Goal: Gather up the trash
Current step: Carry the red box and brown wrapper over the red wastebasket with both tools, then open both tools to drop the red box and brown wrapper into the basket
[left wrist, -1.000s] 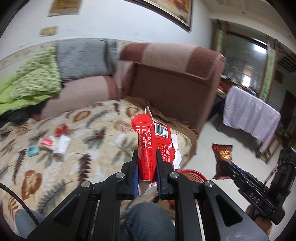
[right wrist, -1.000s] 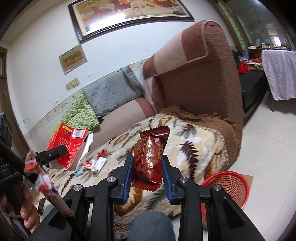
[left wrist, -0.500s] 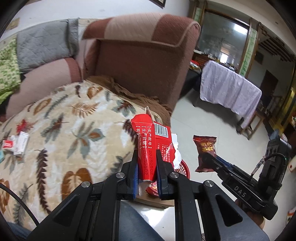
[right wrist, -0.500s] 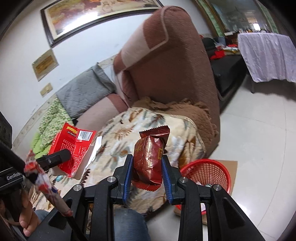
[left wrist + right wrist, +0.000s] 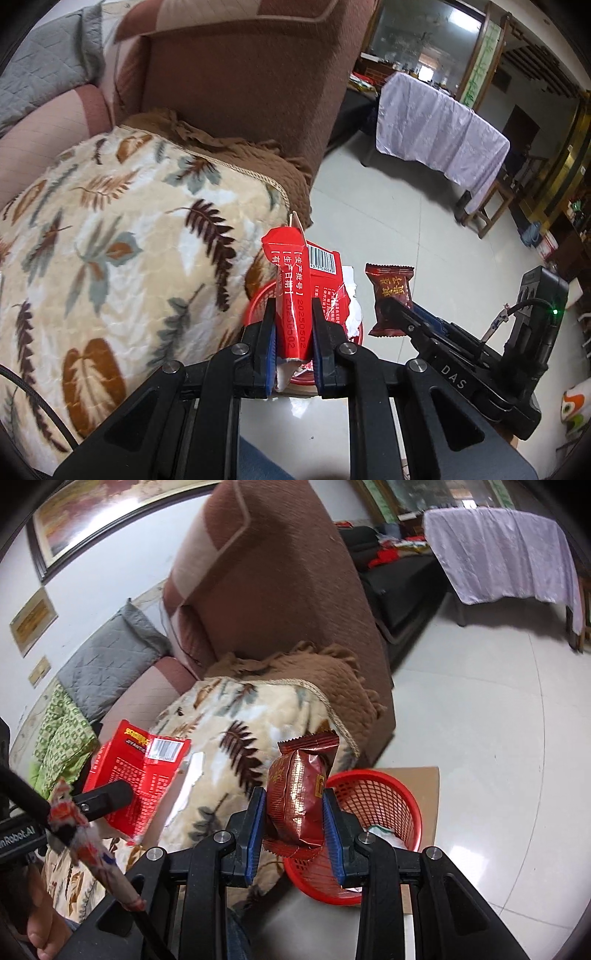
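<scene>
My left gripper [image 5: 293, 325] is shut on a torn red paper box [image 5: 308, 291] with a barcode, held upright above the red mesh basket [image 5: 258, 301], which is mostly hidden behind it. My right gripper [image 5: 294, 805] is shut on a dark red snack wrapper [image 5: 299, 794], held just left of and above the red mesh basket [image 5: 373, 808] on the floor. The right gripper with its wrapper [image 5: 389, 295] also shows in the left wrist view, and the red box [image 5: 138, 775] in the right wrist view.
The basket stands on a cardboard sheet [image 5: 421, 779] on the tiled floor beside a sofa draped in a leaf-patterned blanket [image 5: 110, 258]. A brown armchair [image 5: 240, 81] rises behind. A table under a lilac cloth [image 5: 439, 129] stands farther off. A person's hand [image 5: 33, 919] holds the left gripper.
Both grippers have swung right, away from the sofa seat and down over the floor. The red basket has come closer and larger under both held items.
</scene>
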The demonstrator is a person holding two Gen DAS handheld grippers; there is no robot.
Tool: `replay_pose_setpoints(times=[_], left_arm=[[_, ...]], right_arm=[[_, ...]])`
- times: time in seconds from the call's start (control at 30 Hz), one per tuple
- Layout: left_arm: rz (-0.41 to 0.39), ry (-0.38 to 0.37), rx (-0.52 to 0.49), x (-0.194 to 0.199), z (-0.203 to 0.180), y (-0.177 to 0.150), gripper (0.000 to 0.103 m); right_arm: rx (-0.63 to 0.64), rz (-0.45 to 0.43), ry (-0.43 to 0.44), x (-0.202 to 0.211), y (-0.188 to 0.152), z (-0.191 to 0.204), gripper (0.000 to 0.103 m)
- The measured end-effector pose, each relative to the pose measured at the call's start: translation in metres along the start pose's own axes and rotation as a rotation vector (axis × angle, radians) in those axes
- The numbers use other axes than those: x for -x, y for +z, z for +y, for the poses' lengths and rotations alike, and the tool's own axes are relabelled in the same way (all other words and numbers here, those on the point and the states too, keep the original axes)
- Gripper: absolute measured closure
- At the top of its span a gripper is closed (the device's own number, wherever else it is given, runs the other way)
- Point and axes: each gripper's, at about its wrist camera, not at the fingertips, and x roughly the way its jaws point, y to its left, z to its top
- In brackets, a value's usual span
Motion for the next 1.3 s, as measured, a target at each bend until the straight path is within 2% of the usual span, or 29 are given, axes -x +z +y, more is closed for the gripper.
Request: replay_pose_setpoints(times=[0.1, 0.33, 0.53, 0.6, 0.67, 0.77, 0.97, 1.07, 1.2, 1.3], left_arm=[[0.031, -0.026, 0.014, -0.023, 0.001, -0.003, 0.088], [0.110, -0.035, 0.067, -0.066, 0.008, -0.007, 0.088], [0.148, -0.027, 0.065, -0.087, 0.008, -0.004, 0.087], [0.152, -0.019, 0.078, -0.092, 0.010, -0.003, 0.082], [0.161, -0.023, 0.084, -0.095, 0.011, -0.003, 0.072], [0.157, -0.033, 0.092, -0.093, 0.014, -0.003, 0.065], [0.119, -0.039, 0.119, -0.060, 0.029, 0.001, 0.064], [0.047, -0.023, 0.139, -0.022, 0.045, 0.001, 0.053], [-0.059, 0.051, 0.162, 0.035, 0.067, -0.006, 0.048], [-0.128, 0.133, 0.181, 0.075, 0.086, -0.018, 0.047]], right_arm=[[-0.014, 0.018, -0.015, -0.009, -0.002, -0.010, 0.071], [-0.055, 0.044, -0.026, -0.027, -0.003, -0.027, 0.071], [-0.089, 0.052, -0.023, -0.035, -0.003, -0.034, 0.069], [-0.108, 0.048, -0.025, -0.036, -0.002, -0.038, 0.068], [-0.135, 0.052, -0.019, -0.036, -0.002, -0.043, 0.041], [-0.128, 0.038, -0.027, -0.031, -0.001, -0.041, 0.040], [-0.089, 0.012, 0.013, -0.016, 0.004, -0.021, 0.040], [-0.067, 0.000, 0.059, -0.009, 0.006, -0.004, 0.040], [-0.020, -0.010, 0.143, 0.001, 0.008, 0.034, 0.040], [0.027, -0.014, 0.214, 0.008, 0.007, 0.070, 0.035]])
